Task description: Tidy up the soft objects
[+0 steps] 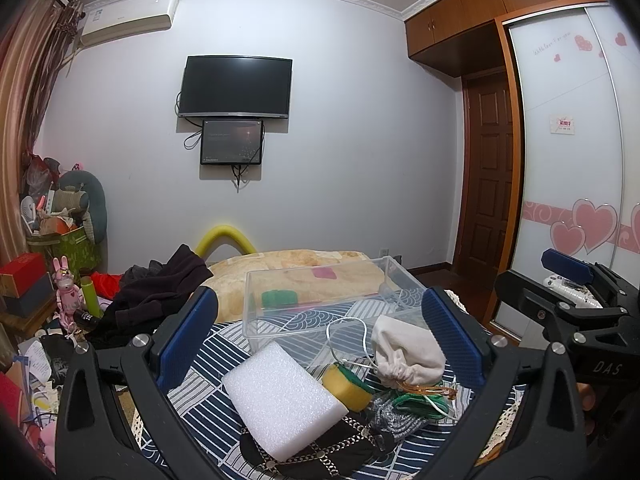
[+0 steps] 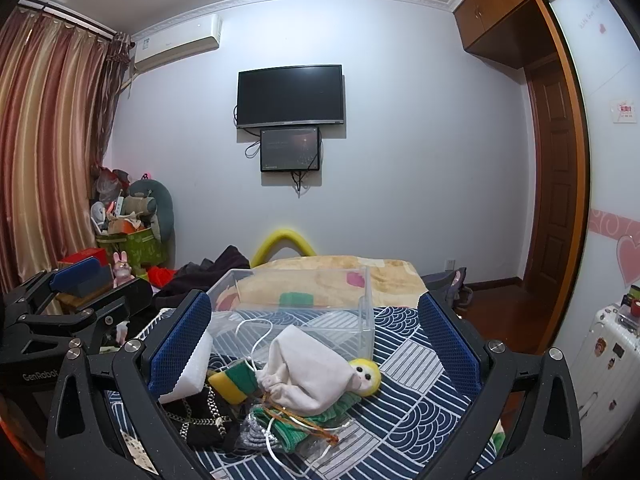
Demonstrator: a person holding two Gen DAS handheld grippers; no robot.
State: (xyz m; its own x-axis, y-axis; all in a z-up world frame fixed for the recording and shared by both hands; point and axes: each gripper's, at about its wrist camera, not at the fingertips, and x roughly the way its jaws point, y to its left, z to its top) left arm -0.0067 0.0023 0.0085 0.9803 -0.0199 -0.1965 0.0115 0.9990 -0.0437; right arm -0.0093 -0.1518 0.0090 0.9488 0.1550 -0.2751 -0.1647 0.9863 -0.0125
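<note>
Both tongs, left gripper [image 1: 320, 340] and right gripper [image 2: 316, 340], hung wide open and empty; I framed the soft pile between their fingers, white pouch [image 2: 308, 376] nearest, clear bin [image 2: 296, 304] just beyond for loading.

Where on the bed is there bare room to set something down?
Free: inside the clear bin, and the patterned cover to the right of the white pouch. Crowded: the near-left cluster of foam block, sponge, chain bag and pouch.
</note>
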